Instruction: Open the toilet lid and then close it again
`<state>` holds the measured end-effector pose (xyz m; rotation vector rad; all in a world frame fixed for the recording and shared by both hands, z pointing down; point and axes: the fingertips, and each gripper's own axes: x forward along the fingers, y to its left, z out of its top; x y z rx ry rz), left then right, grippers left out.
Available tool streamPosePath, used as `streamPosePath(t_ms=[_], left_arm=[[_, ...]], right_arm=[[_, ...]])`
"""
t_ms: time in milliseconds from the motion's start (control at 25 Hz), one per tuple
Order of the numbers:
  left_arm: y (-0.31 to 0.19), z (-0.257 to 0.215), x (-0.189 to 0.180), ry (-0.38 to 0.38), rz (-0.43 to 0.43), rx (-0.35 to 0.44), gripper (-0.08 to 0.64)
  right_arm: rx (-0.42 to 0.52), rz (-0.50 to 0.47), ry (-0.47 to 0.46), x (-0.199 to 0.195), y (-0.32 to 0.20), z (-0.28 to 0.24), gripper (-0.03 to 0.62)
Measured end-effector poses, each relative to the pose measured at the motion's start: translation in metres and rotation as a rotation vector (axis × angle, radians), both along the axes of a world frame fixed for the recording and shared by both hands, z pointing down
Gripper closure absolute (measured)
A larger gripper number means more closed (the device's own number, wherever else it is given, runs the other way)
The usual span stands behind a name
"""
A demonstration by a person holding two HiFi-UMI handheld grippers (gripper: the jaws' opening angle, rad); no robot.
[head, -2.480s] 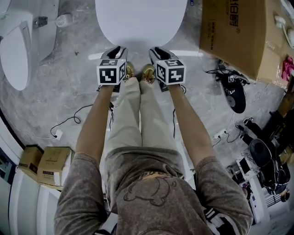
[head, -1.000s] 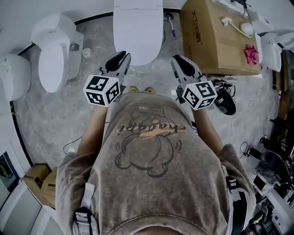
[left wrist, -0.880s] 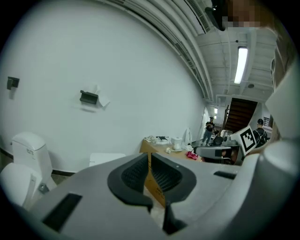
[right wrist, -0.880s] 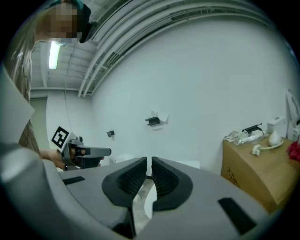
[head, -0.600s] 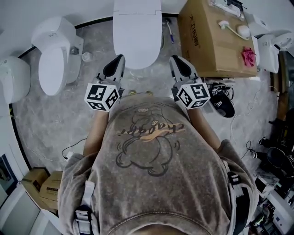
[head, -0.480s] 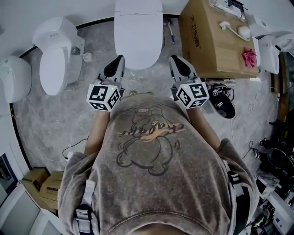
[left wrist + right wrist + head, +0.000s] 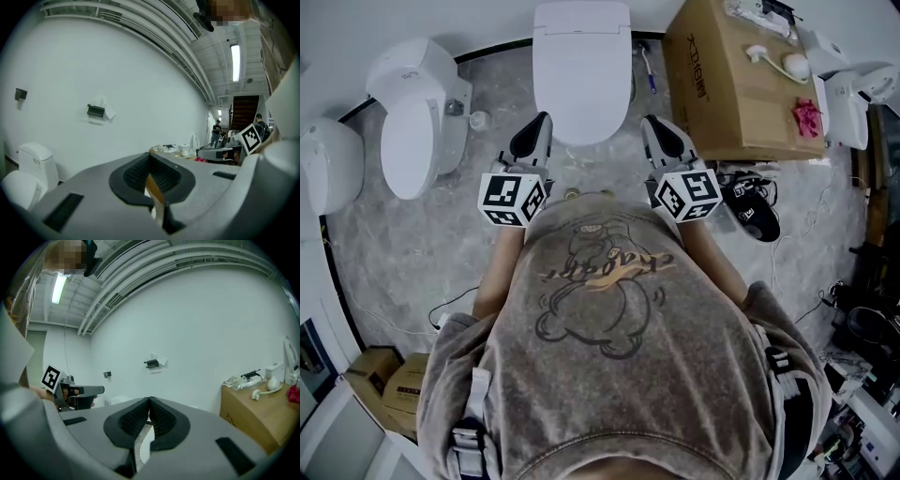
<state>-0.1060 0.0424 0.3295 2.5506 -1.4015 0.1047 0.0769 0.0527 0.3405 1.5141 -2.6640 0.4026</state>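
The white toilet stands at the top centre of the head view with its lid down flat. Both grippers are held in front of the person's chest, short of the toilet's front rim and touching nothing. My left gripper is shut, its ribbed pads meeting with nothing between them. My right gripper is shut and empty too, its pads pressed together. Both point roughly level at the white wall behind the toilet. A sliver of the toilet shows under the right jaws.
Two more white toilets stand to the left. A large cardboard box with small items on top sits right of the toilet, a toilet brush between them. Cables and black gear lie on the marble floor at right; small boxes at bottom left.
The grippers were low at the lid's front rim; now they are raised and drawn back from the toilet as the person stands upright. Over the last second they shifted slightly inward.
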Motion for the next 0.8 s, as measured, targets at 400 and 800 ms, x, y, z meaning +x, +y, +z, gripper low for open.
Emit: streamPosePath(t_ms=[400,800], left_arm=[[-0.002,0.011,-0.002,0.001,-0.029,-0.024,0.551],[-0.006,0.011,-0.003,-0.002,-0.045,-0.036,0.551]], right_arm=[[-0.015,0.005,0.008,0.005,-0.005,0.008,0.565],[-0.006,-0.016,0.008,0.001,-0.012,0.004,0.565]])
